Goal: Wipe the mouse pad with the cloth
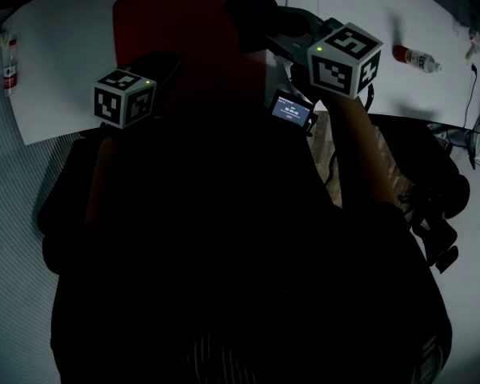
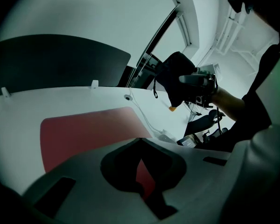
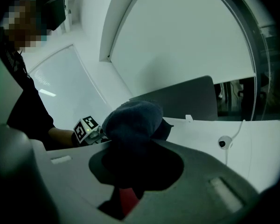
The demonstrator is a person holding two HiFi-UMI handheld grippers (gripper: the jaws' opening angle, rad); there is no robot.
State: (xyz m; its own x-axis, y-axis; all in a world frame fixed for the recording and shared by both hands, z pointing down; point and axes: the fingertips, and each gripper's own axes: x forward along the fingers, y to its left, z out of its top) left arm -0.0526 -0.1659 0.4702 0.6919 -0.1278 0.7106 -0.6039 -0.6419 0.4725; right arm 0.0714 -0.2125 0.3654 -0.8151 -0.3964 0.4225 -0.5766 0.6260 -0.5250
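Observation:
The red mouse pad (image 1: 194, 21) lies on the white table (image 1: 72, 30) at the far middle; in the left gripper view the red pad (image 2: 84, 134) sits just past the jaws. My right gripper (image 1: 278, 29) hangs above the pad's right end, shut on a dark bunched cloth (image 1: 253, 8). The cloth (image 3: 130, 119) bulges out of its jaws, and from the left side it shows as a dark lump (image 2: 174, 80). My left gripper (image 1: 164, 69) hovers over the pad's near left part. Its jaws meet at the tips with nothing between them.
A red-and-white bottle (image 1: 417, 58) lies at the table's far right, and another bottle (image 1: 10, 64) stands off its left edge. A small round camera on a cable (image 3: 222, 142) sits on the table. A dark panel (image 2: 56, 62) stands behind the table. Black gear (image 1: 432, 186) is at the right.

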